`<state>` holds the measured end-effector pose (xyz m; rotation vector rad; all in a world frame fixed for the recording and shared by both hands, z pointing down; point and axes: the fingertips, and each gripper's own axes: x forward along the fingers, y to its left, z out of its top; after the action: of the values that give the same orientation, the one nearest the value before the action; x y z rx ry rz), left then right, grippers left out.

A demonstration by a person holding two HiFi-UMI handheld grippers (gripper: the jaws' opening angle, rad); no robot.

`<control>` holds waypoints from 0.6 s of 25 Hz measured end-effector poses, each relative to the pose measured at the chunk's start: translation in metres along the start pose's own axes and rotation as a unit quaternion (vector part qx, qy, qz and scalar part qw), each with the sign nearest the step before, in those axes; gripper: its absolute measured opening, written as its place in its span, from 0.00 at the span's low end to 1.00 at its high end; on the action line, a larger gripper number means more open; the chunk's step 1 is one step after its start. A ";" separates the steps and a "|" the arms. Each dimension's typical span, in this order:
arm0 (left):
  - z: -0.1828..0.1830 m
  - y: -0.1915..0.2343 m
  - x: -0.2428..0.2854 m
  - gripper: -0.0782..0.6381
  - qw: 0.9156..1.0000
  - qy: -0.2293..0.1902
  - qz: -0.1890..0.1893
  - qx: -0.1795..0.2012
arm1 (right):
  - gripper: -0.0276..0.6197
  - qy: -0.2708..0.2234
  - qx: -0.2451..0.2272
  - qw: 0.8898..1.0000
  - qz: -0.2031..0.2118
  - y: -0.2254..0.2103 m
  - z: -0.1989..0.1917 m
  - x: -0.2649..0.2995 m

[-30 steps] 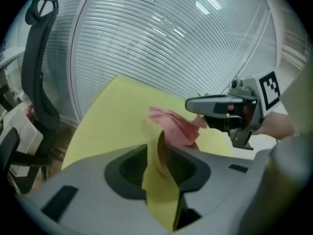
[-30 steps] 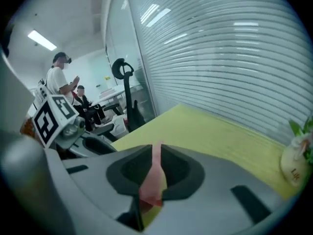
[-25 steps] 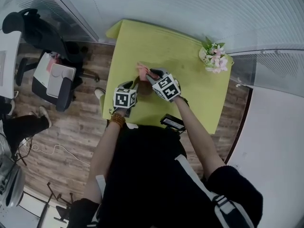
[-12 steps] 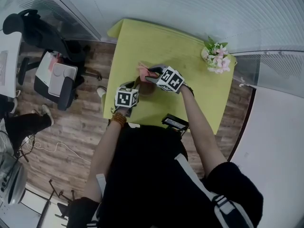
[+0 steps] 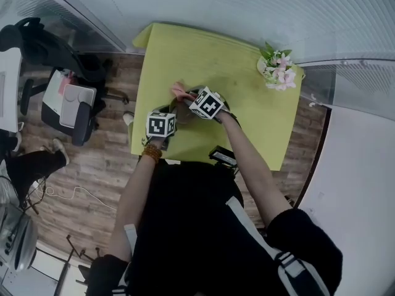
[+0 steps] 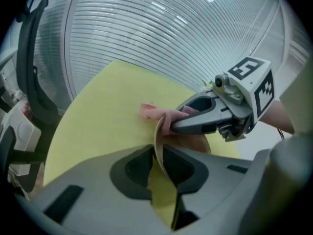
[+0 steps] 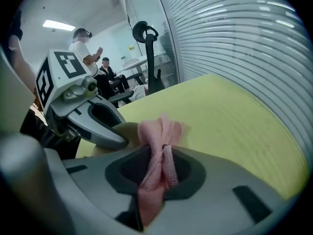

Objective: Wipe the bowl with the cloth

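Observation:
A tan bowl (image 6: pixel 157 140) stands tilted on the yellow-green table (image 5: pixel 247 103). Its thin rim runs between the jaws of my left gripper (image 6: pixel 157 161), which are closing and press on it. The pink cloth (image 7: pixel 157 153) is bunched between the jaws of my right gripper (image 7: pixel 159 169), which are also closing on it. In the left gripper view the right gripper (image 6: pixel 182 124) holds the cloth (image 6: pixel 155 112) over the bowl's far rim. In the head view both grippers meet at the bowl (image 5: pixel 184 113) on the table's left part, with the cloth (image 5: pixel 178 92) sticking out beyond.
A pot of pink flowers (image 5: pixel 277 70) stands at the table's far right corner. A small black device (image 5: pixel 223 156) lies at the near edge. An office chair (image 5: pixel 69 103) stands on the wood floor to the left. People are at the desks seen in the right gripper view.
The right gripper has moved left and turned, carrying the cloth onto the bowl's rim. The left gripper has stayed in place at the bowl.

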<state>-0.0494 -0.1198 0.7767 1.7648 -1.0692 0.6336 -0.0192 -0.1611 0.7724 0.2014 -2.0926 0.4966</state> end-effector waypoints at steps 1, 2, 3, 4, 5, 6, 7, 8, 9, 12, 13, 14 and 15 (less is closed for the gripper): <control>0.000 0.000 0.001 0.21 1.000 0.001 0.001 0.001 | 0.14 0.004 -0.005 1.000 -0.008 0.001 -0.001 0.002; 0.000 0.000 0.002 0.21 1.000 0.001 0.001 0.002 | 0.14 0.009 -0.013 1.000 -0.017 0.001 -0.001 0.003; 0.000 0.000 0.002 0.21 1.000 0.001 0.002 0.002 | 0.13 0.015 -0.024 0.999 -0.028 0.001 -0.002 0.003; 0.000 0.000 0.003 0.21 1.000 0.001 0.003 0.002 | 0.13 0.021 -0.032 0.999 -0.037 0.002 -0.002 0.003; 0.000 0.000 0.004 0.21 1.000 0.001 0.004 0.001 | 0.12 0.027 -0.035 0.998 -0.044 0.002 -0.002 0.003; 0.000 0.000 0.005 0.21 1.000 0.001 0.006 0.001 | 0.12 0.029 -0.034 0.998 -0.045 0.002 -0.002 0.003; -0.001 0.001 0.005 0.20 1.000 0.002 0.008 0.002 | 0.11 0.029 -0.032 0.998 -0.044 0.004 -0.002 0.002; 0.000 0.001 0.004 0.20 1.000 0.000 0.009 0.004 | 0.10 0.024 -0.034 0.998 -0.043 0.006 0.000 -0.001; 0.001 0.000 0.001 0.20 1.000 -0.005 0.008 0.006 | 0.09 0.015 -0.040 0.998 -0.045 0.009 0.003 -0.006; 0.015 -0.004 -0.020 0.20 0.999 -0.038 -0.003 0.016 | 0.09 -0.042 -0.067 0.994 -0.074 0.019 0.028 -0.033; 0.023 -0.006 -0.030 0.20 0.998 -0.052 -0.008 0.023 | 0.09 -0.070 -0.075 0.991 -0.088 0.022 0.040 -0.046; 0.031 -0.010 -0.042 0.20 0.997 -0.068 -0.014 0.031 | 0.09 -0.098 -0.088 0.986 -0.101 0.027 0.054 -0.061; 0.040 -0.015 -0.054 0.21 0.995 -0.085 -0.021 0.038 | 0.09 -0.124 -0.109 0.980 -0.115 0.033 0.067 -0.078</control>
<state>-0.0642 -0.1326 0.7108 1.9295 -1.1325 0.5092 -0.0397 -0.1634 0.6668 0.3886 -2.3094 0.1053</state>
